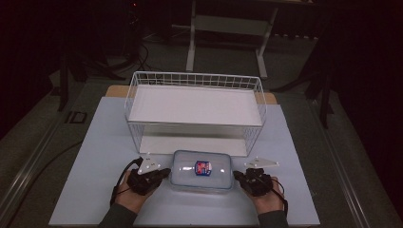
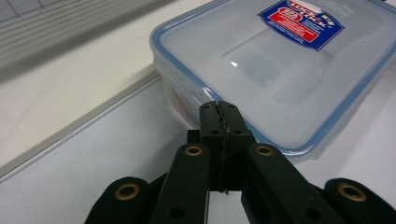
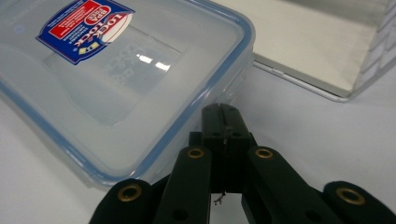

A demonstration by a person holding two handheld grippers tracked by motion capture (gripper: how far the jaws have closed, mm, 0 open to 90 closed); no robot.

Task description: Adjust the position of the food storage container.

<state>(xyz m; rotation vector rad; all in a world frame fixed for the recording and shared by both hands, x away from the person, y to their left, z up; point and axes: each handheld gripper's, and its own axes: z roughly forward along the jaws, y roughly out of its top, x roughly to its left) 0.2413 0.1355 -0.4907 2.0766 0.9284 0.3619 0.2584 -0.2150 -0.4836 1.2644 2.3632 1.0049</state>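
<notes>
While both tongs sit clenched and empty on the white surface (image 1: 95,156), the clear blue-rimmed lidded container (image 1: 202,170) lies between them: left tongs (image 1: 159,175) tips just at its left end, right tongs (image 1: 240,178) tips at its right end, contact unclear. Beyond the container, ahead of both tongs, a white wire basket (image 1: 195,111) stands on the surface. Room is dark; grey floor around, a white frame stand (image 1: 228,33) well behind the basket
</notes>
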